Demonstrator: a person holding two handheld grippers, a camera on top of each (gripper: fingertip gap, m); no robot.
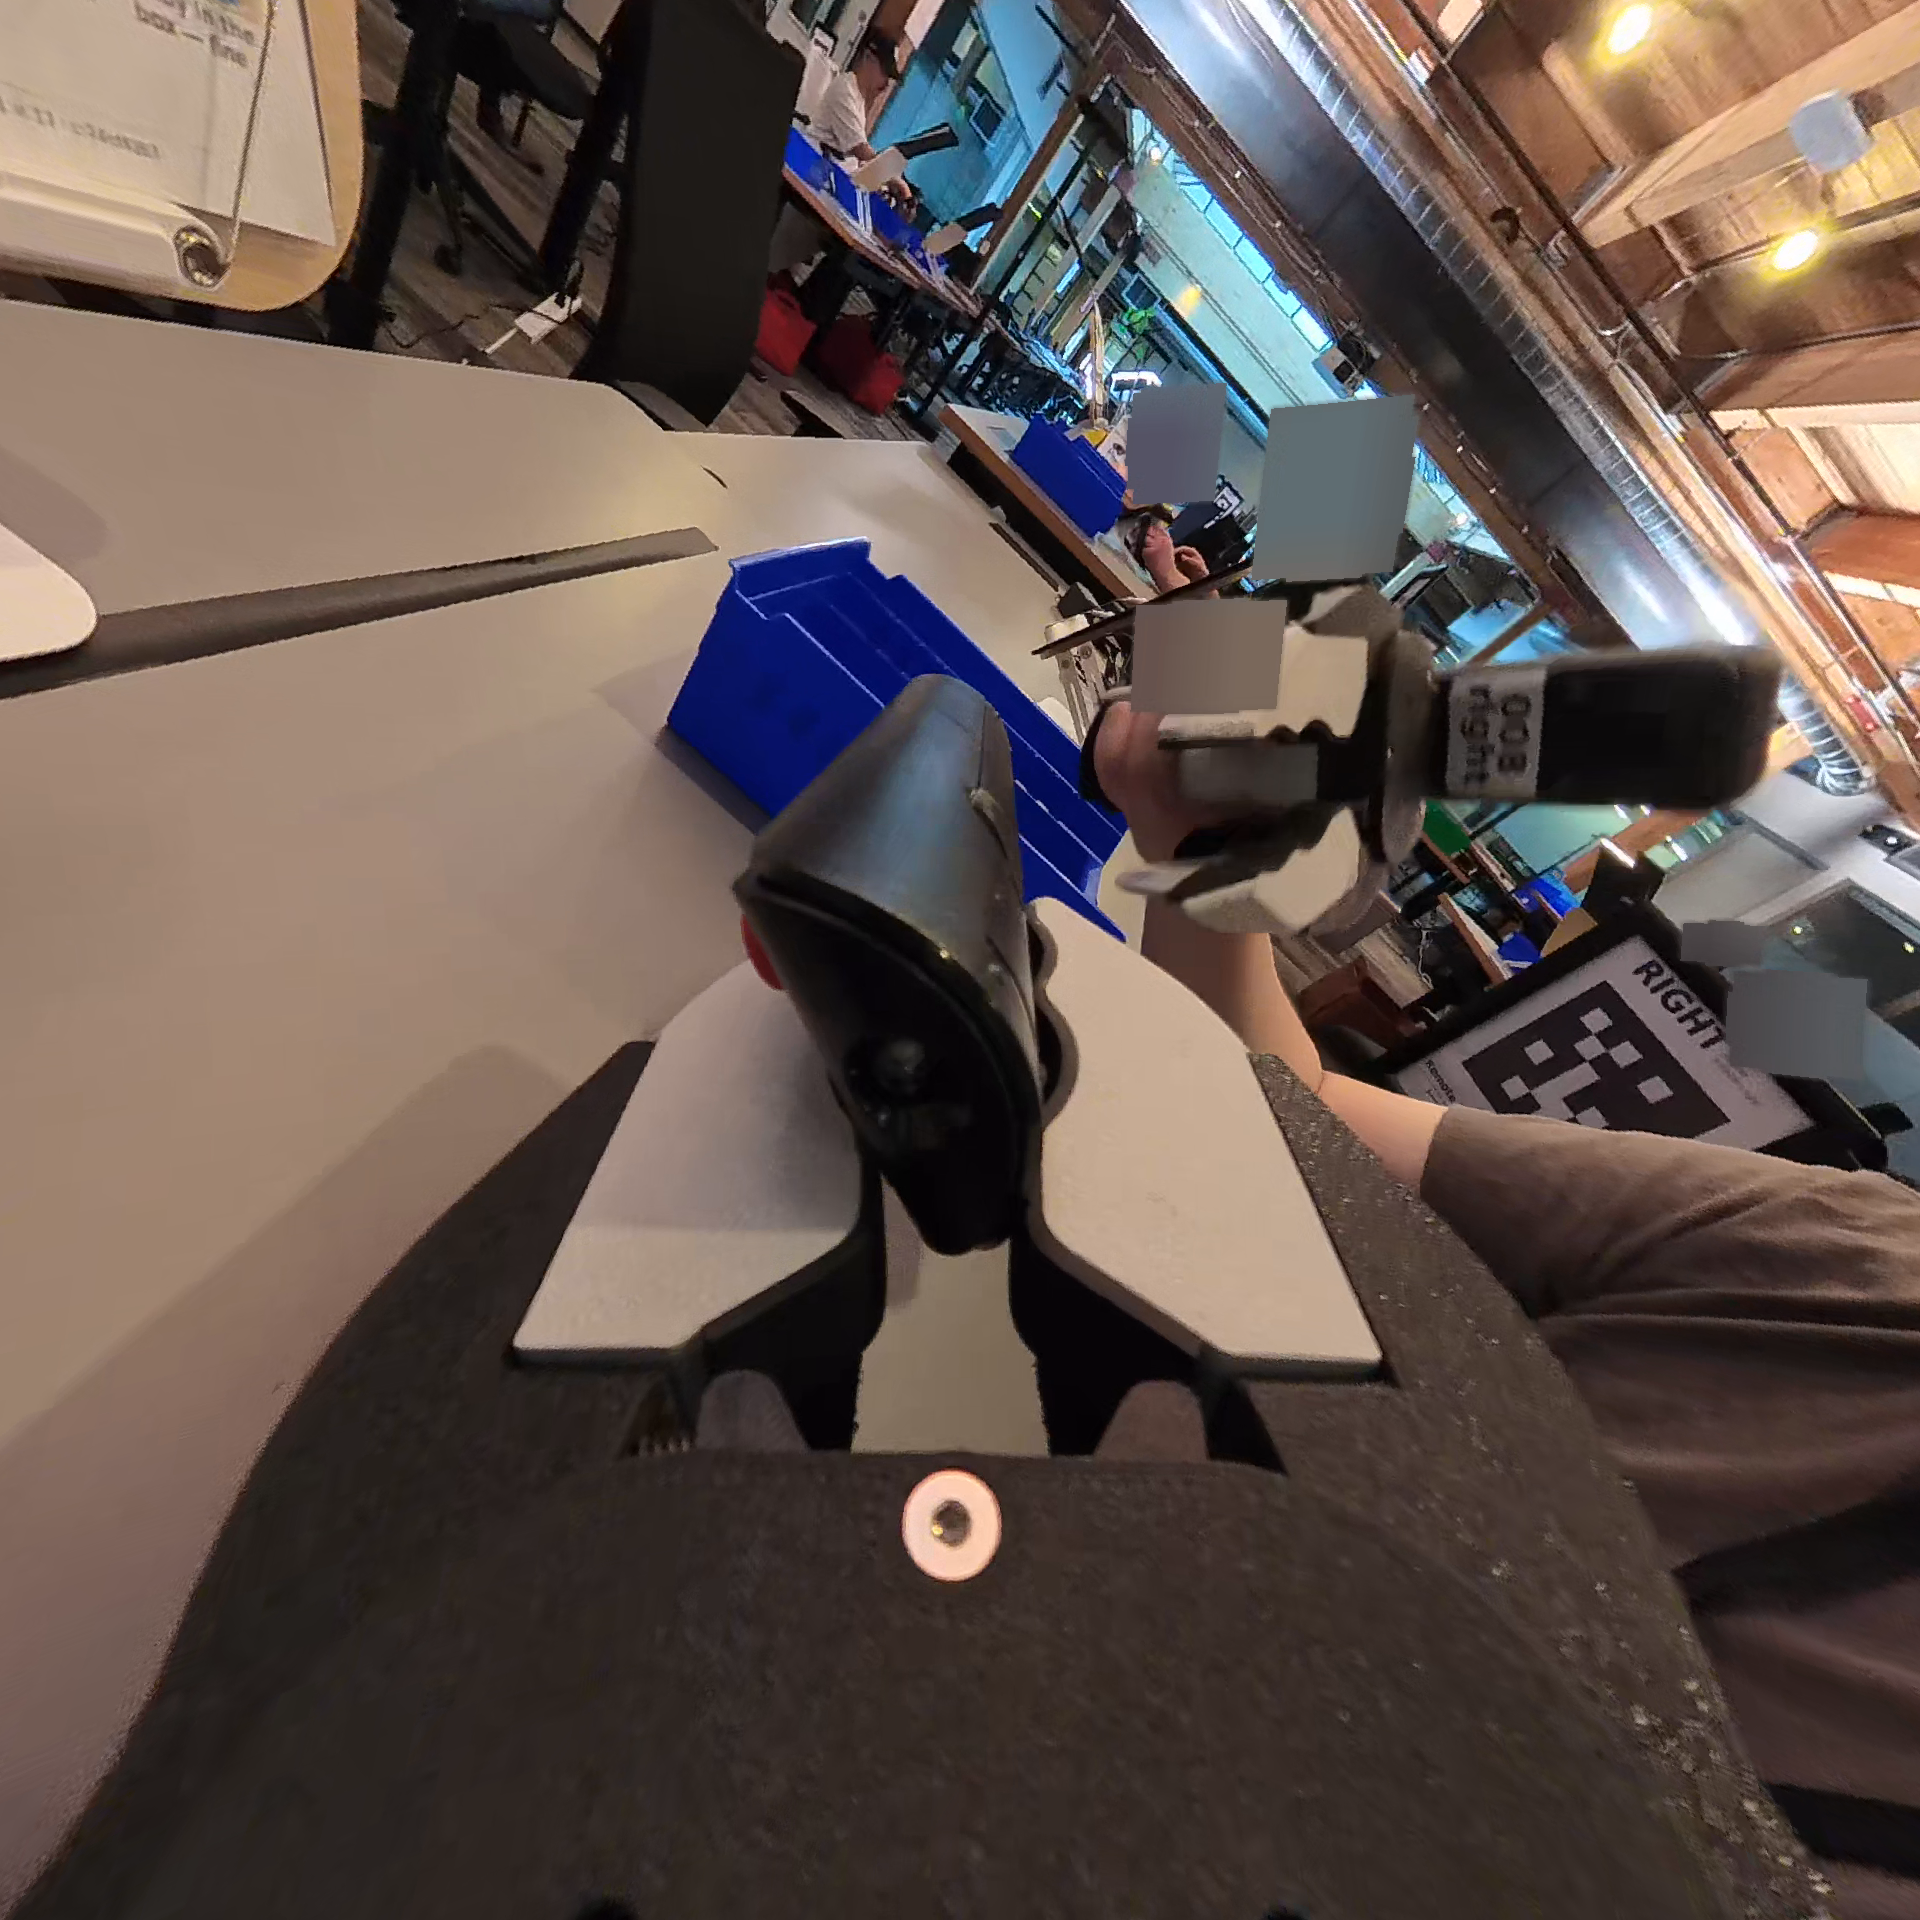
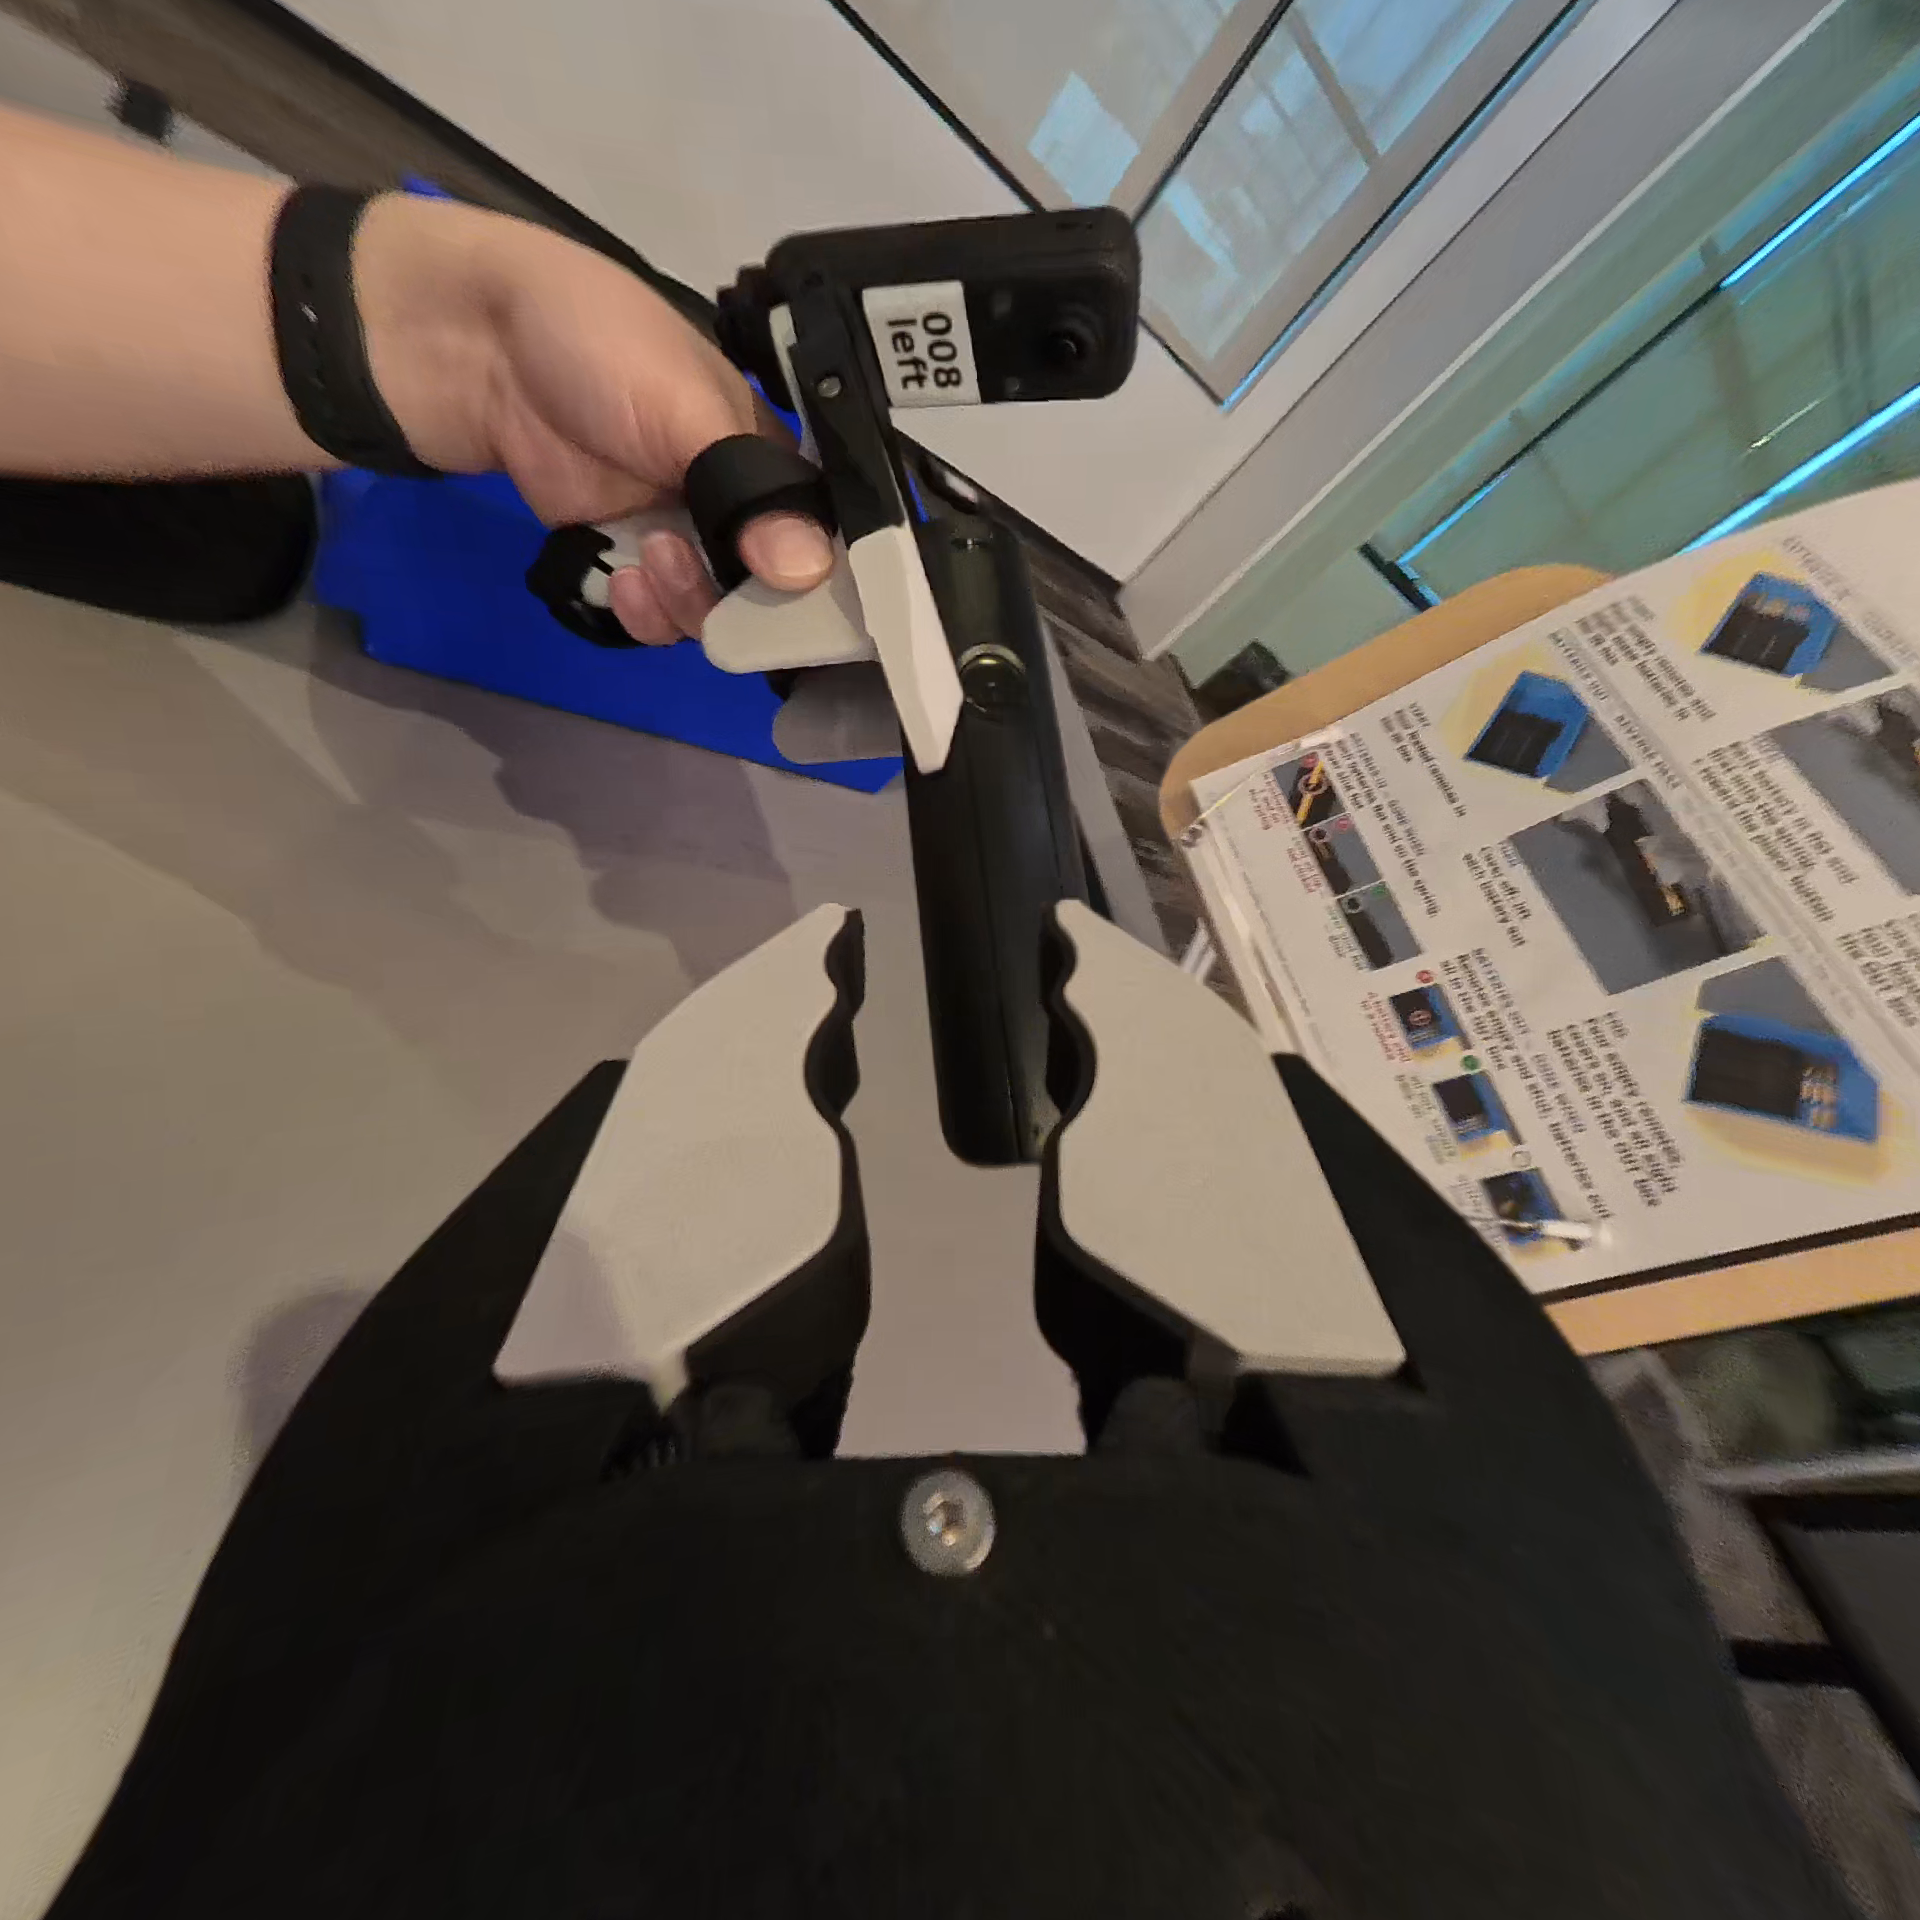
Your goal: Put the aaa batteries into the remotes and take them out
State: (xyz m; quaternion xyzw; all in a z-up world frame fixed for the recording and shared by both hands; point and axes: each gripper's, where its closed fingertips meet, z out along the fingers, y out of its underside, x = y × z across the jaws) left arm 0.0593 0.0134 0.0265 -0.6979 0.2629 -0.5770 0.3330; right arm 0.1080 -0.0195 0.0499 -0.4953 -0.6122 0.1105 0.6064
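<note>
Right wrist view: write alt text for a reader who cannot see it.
A black remote is held in the air by the left gripper, clamped near its far end, while its near end sits between the open fingers of the right gripper. Behind lie a grey table, a blue bin and, at right, an instruction sheet.

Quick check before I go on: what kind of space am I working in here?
Most likely a shared workshop or lab. Long tables with blue bins and seated people run down the room under exposed ducting, and an illustrated instruction sheet stands beside your grey table.
</note>
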